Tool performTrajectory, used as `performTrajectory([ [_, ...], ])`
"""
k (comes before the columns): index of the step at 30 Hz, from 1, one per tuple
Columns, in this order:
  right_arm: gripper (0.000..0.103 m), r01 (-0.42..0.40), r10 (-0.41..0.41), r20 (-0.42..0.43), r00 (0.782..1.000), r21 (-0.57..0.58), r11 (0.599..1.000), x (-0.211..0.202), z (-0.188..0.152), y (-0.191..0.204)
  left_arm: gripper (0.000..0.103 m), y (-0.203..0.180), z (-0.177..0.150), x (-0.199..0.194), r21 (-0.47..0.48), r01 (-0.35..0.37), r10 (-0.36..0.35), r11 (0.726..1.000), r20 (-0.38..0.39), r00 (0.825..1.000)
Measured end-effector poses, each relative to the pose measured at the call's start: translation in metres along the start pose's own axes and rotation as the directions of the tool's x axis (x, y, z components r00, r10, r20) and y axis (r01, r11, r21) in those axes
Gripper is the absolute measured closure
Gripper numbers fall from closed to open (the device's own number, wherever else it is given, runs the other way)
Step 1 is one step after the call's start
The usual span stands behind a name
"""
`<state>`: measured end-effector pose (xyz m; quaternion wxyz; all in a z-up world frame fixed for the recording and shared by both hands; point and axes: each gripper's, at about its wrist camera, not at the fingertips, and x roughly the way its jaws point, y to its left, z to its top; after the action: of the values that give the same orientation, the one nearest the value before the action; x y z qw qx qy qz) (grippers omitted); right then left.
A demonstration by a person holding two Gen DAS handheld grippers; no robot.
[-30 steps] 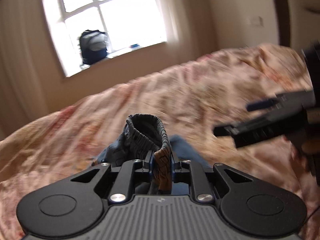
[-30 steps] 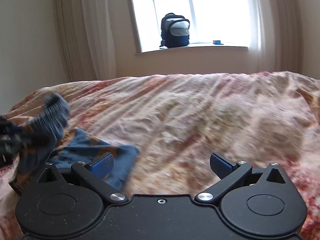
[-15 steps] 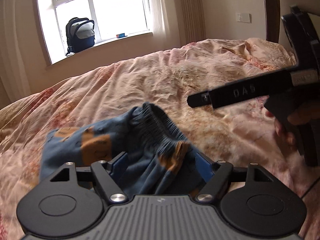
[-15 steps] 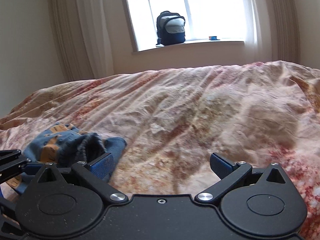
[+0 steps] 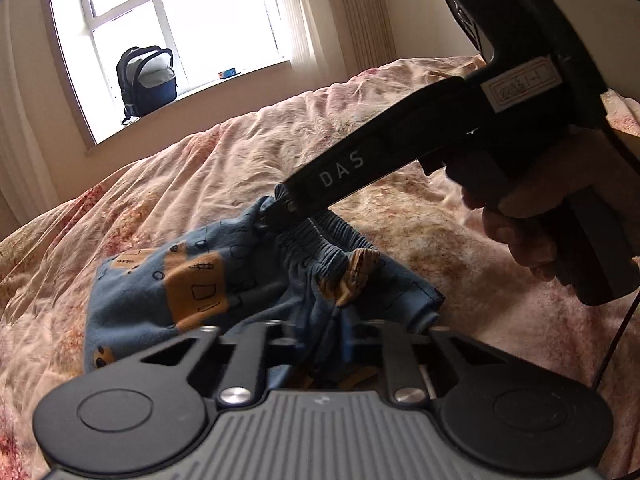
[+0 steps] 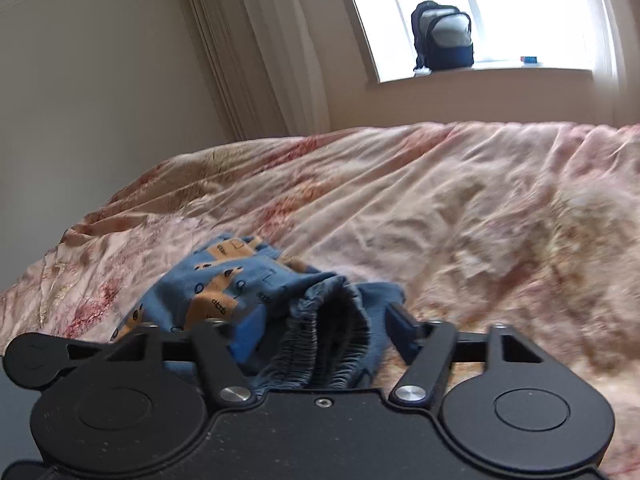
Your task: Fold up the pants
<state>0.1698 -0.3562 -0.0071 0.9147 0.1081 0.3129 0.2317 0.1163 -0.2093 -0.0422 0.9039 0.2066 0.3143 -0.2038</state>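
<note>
Small blue pants (image 5: 168, 300) with orange patches lie crumpled on the bed. Their elastic waistband (image 5: 316, 240) stands up in a loop. My left gripper (image 5: 322, 344) is low over the near edge of the pants, jaws partly apart with cloth bunched between them; whether they pinch it is unclear. My right gripper (image 5: 280, 208) reaches in from the right and its tip touches the waistband. In the right wrist view the pants (image 6: 224, 280) lie ahead, and the right gripper (image 6: 324, 332) is open with the waistband loop (image 6: 336, 320) between its blue pads.
The bed (image 5: 400, 128) has a rumpled pink floral cover (image 6: 480, 208). A window with a dark backpack (image 5: 146, 80) on the sill is behind; the backpack (image 6: 444, 36) also shows in the right wrist view. A hand (image 5: 516, 232) holds the right gripper.
My left gripper let go of the waistband and the pants dropped onto the bed. My right gripper swung left over the pants, its open jaws now around the waistband.
</note>
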Motion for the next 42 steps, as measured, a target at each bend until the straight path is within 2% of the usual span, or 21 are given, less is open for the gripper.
performTrajectory([
  [2, 0.077, 0.024, -0.024, 0.009, 1.000, 0.008, 1.000, -0.002, -0.001, -0.003, 0.099, 0.003, 0.001, -0.004, -0.017, 0.014, -0.013, 1.000, 0.019, 1.000],
  [3, 0.094, 0.015, -0.016, 0.017, 1.000, 0.031, 0.999, -0.006, 0.000, -0.006, 0.099, 0.005, 0.001, -0.008, -0.028, 0.028, -0.027, 0.999, 0.030, 0.999],
  [6, 0.094, -0.007, 0.003, 0.048, 0.999, 0.072, 0.997, -0.023, -0.001, -0.011, 0.099, 0.006, 0.000, -0.019, -0.019, 0.064, -0.063, 0.998, 0.074, 0.995],
  [10, 0.094, 0.021, -0.022, 0.013, 1.000, 0.066, 0.998, -0.025, -0.006, -0.013, 0.096, -0.003, -0.006, -0.004, 0.011, 0.063, -0.063, 0.998, 0.011, 0.998],
  [11, 0.092, 0.036, -0.036, -0.004, 0.999, 0.065, 0.997, -0.021, -0.009, -0.014, 0.088, 0.000, -0.006, -0.003, -0.012, 0.069, -0.069, 0.998, 0.002, 0.998],
  [13, 0.071, 0.080, -0.079, -0.017, 0.997, 0.043, 0.996, -0.018, -0.013, -0.012, 0.068, 0.011, -0.007, -0.012, -0.078, 0.111, -0.110, 0.991, 0.022, 0.994],
  [14, 0.067, 0.093, -0.093, -0.004, 0.996, 0.026, 0.995, -0.021, -0.014, -0.010, 0.050, 0.018, -0.008, -0.019, -0.111, 0.130, -0.126, 0.985, 0.046, 0.991],
  [15, 0.055, 0.100, -0.100, 0.009, 0.995, 0.010, 0.995, -0.025, -0.015, -0.008, 0.043, 0.027, -0.009, -0.027, -0.144, 0.139, -0.130, 0.980, 0.070, 0.989],
  [16, 0.042, 0.110, -0.110, 0.024, 0.994, -0.002, 0.994, -0.030, -0.015, -0.006, 0.043, 0.037, -0.009, -0.035, -0.179, 0.138, -0.125, 0.974, 0.085, 0.989],
  [17, 0.037, 0.122, -0.121, 0.041, 0.992, -0.014, 0.992, -0.035, -0.015, -0.004, 0.040, 0.047, -0.009, -0.041, -0.215, 0.137, -0.118, 0.967, 0.097, 0.988],
  [19, 0.026, 0.146, -0.144, 0.064, 0.987, -0.032, 0.989, -0.041, -0.015, 0.001, 0.022, 0.069, -0.008, -0.050, -0.301, 0.089, -0.056, 0.950, 0.115, 0.992],
  [20, 0.024, 0.160, -0.157, 0.069, 0.985, -0.036, 0.986, -0.041, -0.014, 0.003, 0.010, 0.079, -0.008, -0.051, -0.353, 0.032, 0.010, 0.935, 0.116, 0.993],
  [21, 0.019, 0.171, -0.168, 0.068, 0.983, -0.037, 0.985, -0.040, -0.013, 0.006, 0.005, 0.086, -0.009, -0.050, -0.398, -0.023, 0.073, 0.917, 0.111, 0.991],
  [23, 0.014, 0.187, -0.185, 0.053, 0.981, -0.052, 0.981, -0.034, -0.012, 0.015, 0.005, 0.103, -0.012, -0.039, -0.457, -0.129, 0.162, 0.880, 0.033, 0.986],
  [24, 0.010, 0.200, -0.198, 0.044, 0.979, -0.069, 0.977, -0.030, -0.012, 0.022, 0.005, 0.111, -0.012, -0.032, -0.465, -0.163, 0.174, 0.870, -0.020, 0.985],
  [27, 0.006, 0.273, -0.280, -0.022, 0.960, -0.163, 0.948, -0.015, -0.021, 0.037, 0.005, 0.123, -0.030, -0.008, -0.424, -0.273, 0.210, 0.864, -0.190, 0.959],
  [29, 0.003, 0.325, -0.346, -0.062, 0.936, -0.220, 0.920, -0.012, -0.034, 0.036, 0.004, 0.129, -0.045, -0.010, -0.443, -0.229, 0.168, 0.867, -0.172, 0.971],
  [32, 0.001, 0.312, -0.325, -0.054, 0.944, -0.172, 0.934, -0.029, -0.050, 0.020, 0.001, 0.138, -0.055, -0.016, -0.489, -0.203, 0.141, 0.848, -0.162, 0.977],
  [36, 0.001, 0.317, -0.318, -0.005, 0.948, -0.076, 0.945, -0.053, -0.050, 0.009, 0.001, 0.148, -0.037, -0.022, -0.492, -0.194, 0.149, 0.849, -0.129, 0.980],
  [39, 0.001, 0.321, -0.316, 0.069, 0.946, -0.097, 0.942, -0.060, -0.033, 0.015, 0.000, 0.152, -0.011, -0.017, -0.441, -0.182, 0.181, 0.879, -0.044, 0.982],
  [42, 0.001, 0.325, -0.314, 0.095, 0.944, -0.136, 0.936, -0.038, -0.014, 0.024, 0.000, 0.151, 0.014, 0.006, -0.381, -0.173, 0.187, 0.909, 0.000, 0.982],
])
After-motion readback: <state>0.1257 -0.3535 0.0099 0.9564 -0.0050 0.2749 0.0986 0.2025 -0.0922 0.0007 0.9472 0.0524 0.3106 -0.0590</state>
